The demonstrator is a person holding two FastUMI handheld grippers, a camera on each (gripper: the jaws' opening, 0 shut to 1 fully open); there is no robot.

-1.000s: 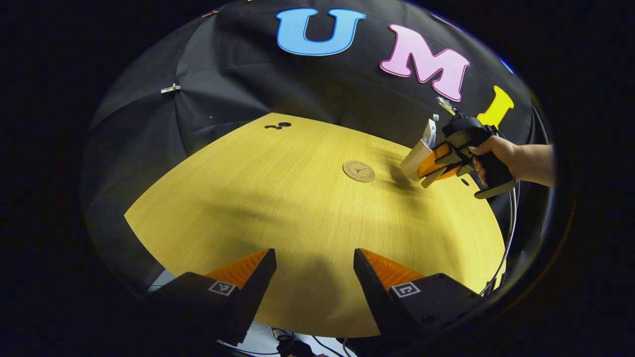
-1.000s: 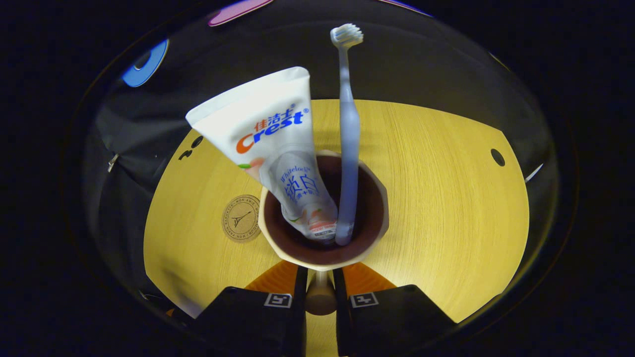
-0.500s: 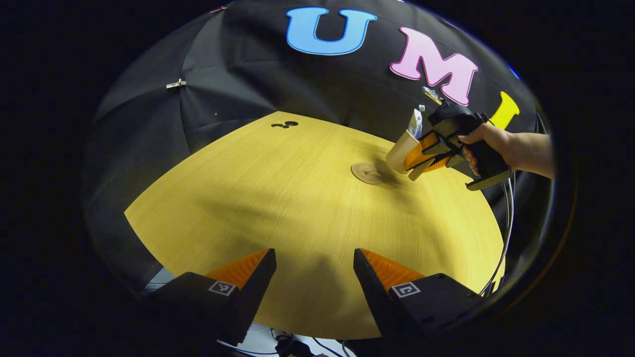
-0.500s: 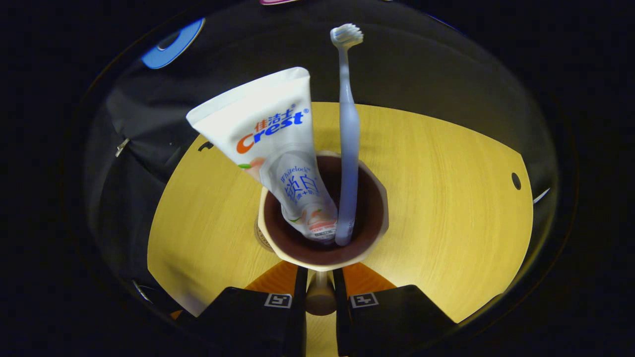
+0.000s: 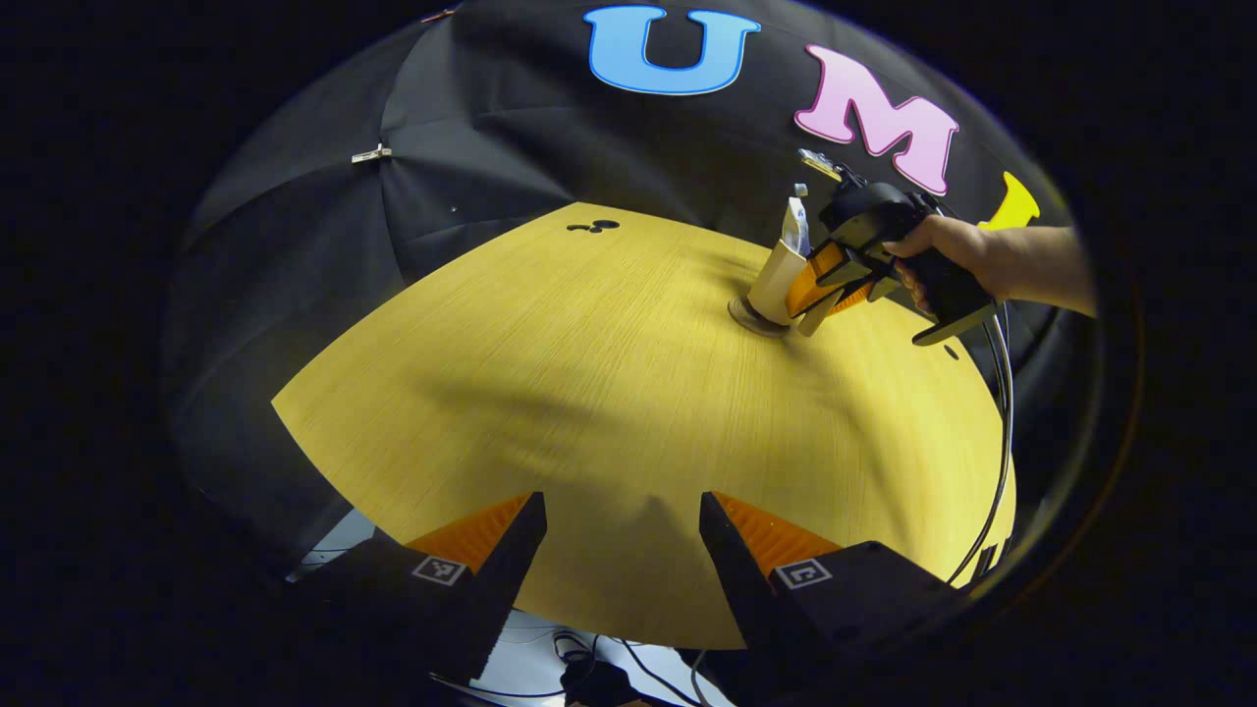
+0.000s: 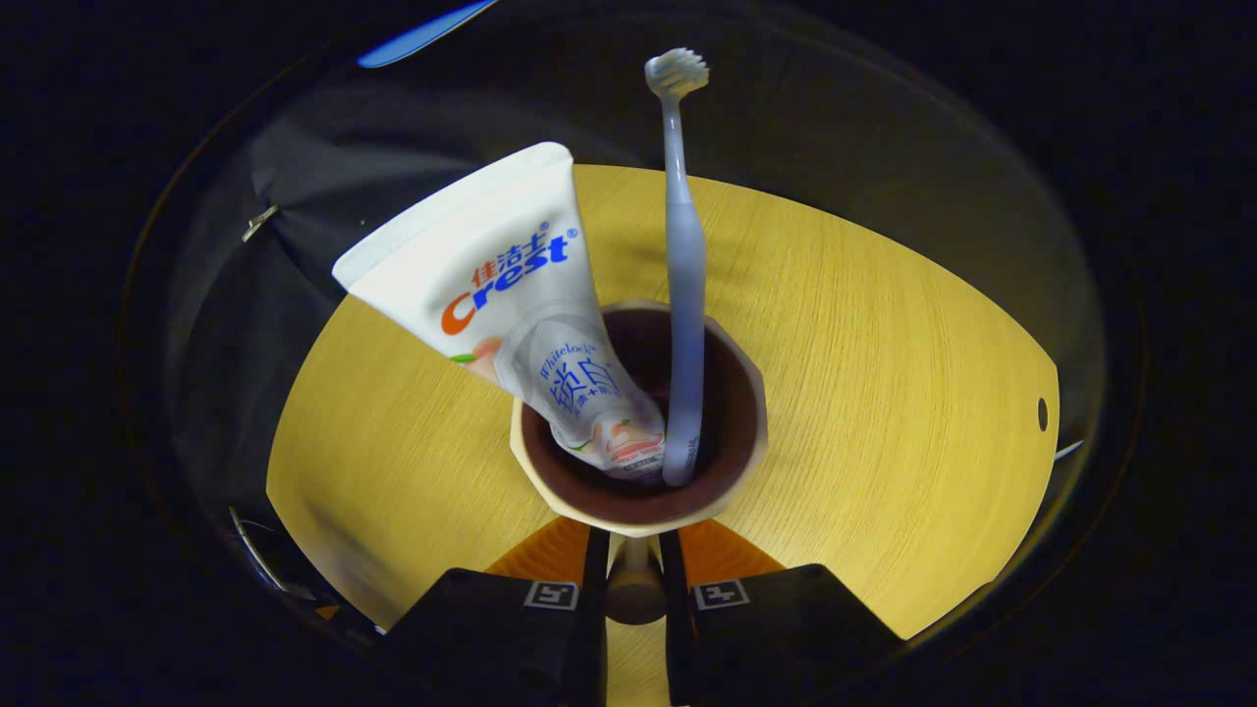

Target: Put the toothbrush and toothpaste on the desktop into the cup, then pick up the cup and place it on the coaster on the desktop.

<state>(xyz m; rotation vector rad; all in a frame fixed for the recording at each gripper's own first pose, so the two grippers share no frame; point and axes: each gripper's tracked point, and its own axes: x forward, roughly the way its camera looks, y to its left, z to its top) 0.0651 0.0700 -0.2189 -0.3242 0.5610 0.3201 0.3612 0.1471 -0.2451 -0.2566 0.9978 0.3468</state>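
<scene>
Both fingers of the right gripper point(image 6: 633, 574) pinched the handle of the cup point(image 6: 638, 462), which sat just ahead of the jaws with its mouth facing the camera. Inside it stood the toothpaste point(image 6: 511, 324) (leaning left) and the toothbrush point(image 6: 683, 295), bristles up. In the left gripper view the cup point(image 5: 776, 285) rested on the coaster point(image 5: 748, 321), tilted a little, a hand point(image 5: 948, 260) holding that gripper point(image 5: 820, 295). Well back from it, the left gripper point(image 5: 622, 535) hung over the table point(image 5: 589, 393) with jaws wide apart, nothing between them.
</scene>
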